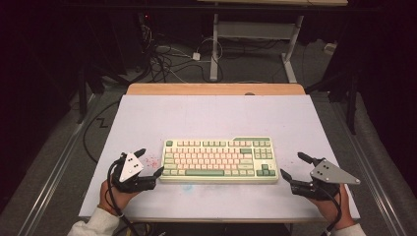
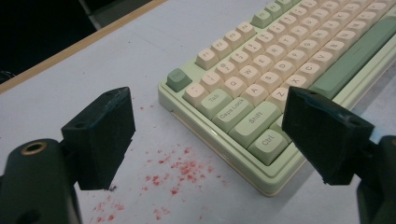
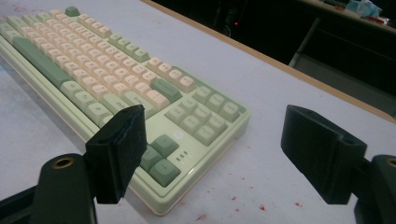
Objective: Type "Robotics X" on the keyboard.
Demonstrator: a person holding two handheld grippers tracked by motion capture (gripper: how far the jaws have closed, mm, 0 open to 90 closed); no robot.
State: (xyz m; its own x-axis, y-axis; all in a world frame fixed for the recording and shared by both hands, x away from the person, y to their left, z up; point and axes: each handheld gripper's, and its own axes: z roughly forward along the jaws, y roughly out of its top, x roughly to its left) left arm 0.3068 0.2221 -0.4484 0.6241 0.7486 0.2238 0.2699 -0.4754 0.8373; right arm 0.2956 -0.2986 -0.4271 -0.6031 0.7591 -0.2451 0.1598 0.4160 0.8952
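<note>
Keyboard (image 1: 219, 160), a green-and-cream mechanical one, lies flat on the pale lavender sheet that covers the worktop (image 1: 206, 115), nearer the person's edge than the far edge. Beyond the keyboard a strip of bare wood (image 1: 216, 89) runs along the worktop's far side. Red specks (image 2: 180, 170) are scattered on the sheet just off the keyboard's left end, close to its Ctrl corner, and a few more (image 3: 261, 205) lie off its right front corner. The left tool (image 1: 147, 162) rests beside the keyboard's left end with its jaws apart and nothing between them; in the left gripper view one pad (image 2: 100, 137) stands over the specked sheet and the other (image 2: 327, 135) over the keyboard's near left corner. The right tool (image 1: 292, 167) sits off the keyboard's right end, jaws likewise spread and gripping nothing; in the right gripper view one pad (image 3: 119, 151) overlaps the arrow-key corner, the other (image 3: 322, 151) stands over bare sheet. Each tool is held by a hand in a light sleeve coming from the person's edge. Behind the worktop the room is dark, with a grey floor, a tangle of cables (image 1: 167, 61) and the white metal legs of another desk (image 1: 255, 37).
</note>
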